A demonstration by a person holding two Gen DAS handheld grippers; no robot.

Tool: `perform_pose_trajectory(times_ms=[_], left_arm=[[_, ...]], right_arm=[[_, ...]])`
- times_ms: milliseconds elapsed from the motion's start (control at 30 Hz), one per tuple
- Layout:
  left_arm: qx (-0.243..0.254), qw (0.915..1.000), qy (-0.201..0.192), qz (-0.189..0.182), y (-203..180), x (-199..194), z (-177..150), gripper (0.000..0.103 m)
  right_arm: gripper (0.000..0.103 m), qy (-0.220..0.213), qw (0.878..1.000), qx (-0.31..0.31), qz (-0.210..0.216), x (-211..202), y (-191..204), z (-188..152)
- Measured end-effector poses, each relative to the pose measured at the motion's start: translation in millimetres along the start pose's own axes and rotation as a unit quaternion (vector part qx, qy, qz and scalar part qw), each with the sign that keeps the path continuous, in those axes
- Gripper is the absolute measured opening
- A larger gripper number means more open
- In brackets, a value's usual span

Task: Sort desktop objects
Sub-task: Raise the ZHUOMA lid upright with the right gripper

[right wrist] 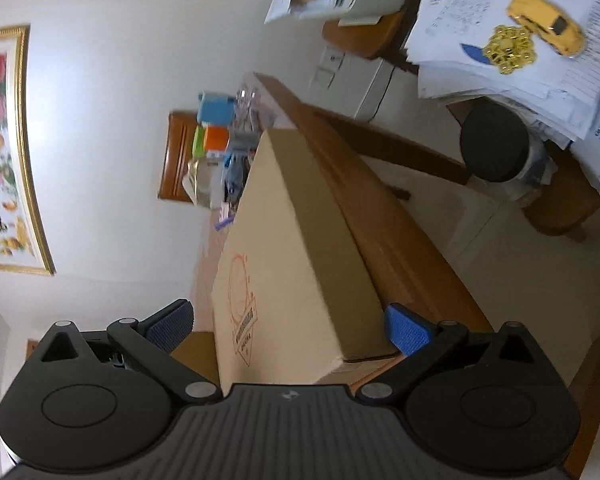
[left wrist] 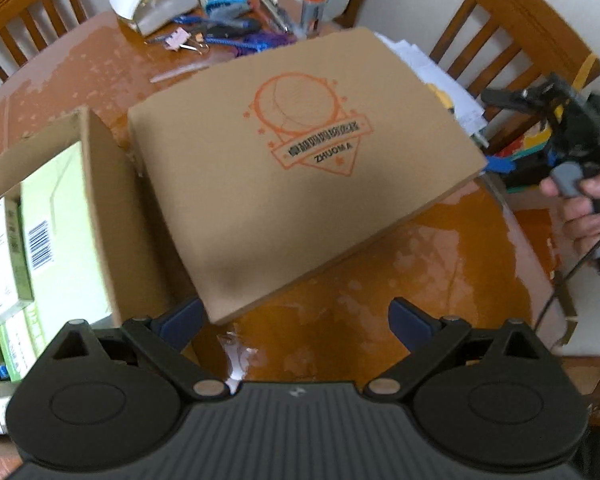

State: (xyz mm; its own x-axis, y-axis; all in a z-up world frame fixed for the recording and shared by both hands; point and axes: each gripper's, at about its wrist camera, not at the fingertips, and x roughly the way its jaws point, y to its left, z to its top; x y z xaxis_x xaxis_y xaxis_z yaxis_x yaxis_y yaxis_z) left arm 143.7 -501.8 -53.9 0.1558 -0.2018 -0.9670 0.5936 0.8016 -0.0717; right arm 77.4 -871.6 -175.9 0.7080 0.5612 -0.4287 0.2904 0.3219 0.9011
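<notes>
Round wooden table (left wrist: 440, 264), glossy and patchy, sitting among wooden chairs; everything below is placed relative to the closed printed carton (left wrist: 300, 168).

- Printed carton is lying mid-table, orange logo up, its near-right corner reaching toward the table edge. In the right wrist view it is filling the centre (right wrist: 300, 260).
- Right gripper (right wrist: 290, 326) is sitting at that corner, jaws spread wide with one blue pad on each side of the carton. Pads look just clear of the cardboard, so nothing held, as far as I can tell. A hand (left wrist: 584, 208) is holding its grip just right of the carton.
- Left gripper (left wrist: 296, 320) is hovering at the carton's near edge, jaws wide apart, empty.
- Open carton (left wrist: 96, 208) is standing just left of the printed one, touching or nearly. It is holding flat packs: a pale green one with a barcode (left wrist: 56, 232) and a white printed one beside it. Looks partly filled.
- Loose clutter (left wrist: 220, 36) is piling up beyond the printed carton: pens, binder clips, blue cord, an orange-capped bottle (left wrist: 315, 8), a green-lidded jar, crumpled packaging.
- Papers are stacking up behind its right side.

Judgement: sorting is partway. Some packs are boxed; the far clutter is untouched. Printed carton's contents can't be seen.
</notes>
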Motion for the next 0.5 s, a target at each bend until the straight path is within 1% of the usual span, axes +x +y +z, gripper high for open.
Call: perform_pose_trajectory(times_ms=[133,300,367,500], left_arm=[[0.008,0.9999,0.011,0.002,0.4,10.7,0.9,0.098],[0.029,0.9994,0.014,0.014,-1.8,19.2,1.8,0.098],[0.03,0.9994,0.016,0.012,-1.8,18.9,1.4,0.098],[0.028,0.9995,0.016,-0.007,1.3,16.8,-0.7,0.098]], right_arm=[[0.103,0.017,1.0,0.0,0.005,10.2,3.9,3.7],[0.103,0.032,0.997,0.055,0.039,12.9,-8.8,5.7],[0.103,0.029,0.997,0.06,0.048,9.1,-10.8,3.8],[0.103,0.026,0.996,0.06,0.056,-0.2,-9.6,-2.8]])
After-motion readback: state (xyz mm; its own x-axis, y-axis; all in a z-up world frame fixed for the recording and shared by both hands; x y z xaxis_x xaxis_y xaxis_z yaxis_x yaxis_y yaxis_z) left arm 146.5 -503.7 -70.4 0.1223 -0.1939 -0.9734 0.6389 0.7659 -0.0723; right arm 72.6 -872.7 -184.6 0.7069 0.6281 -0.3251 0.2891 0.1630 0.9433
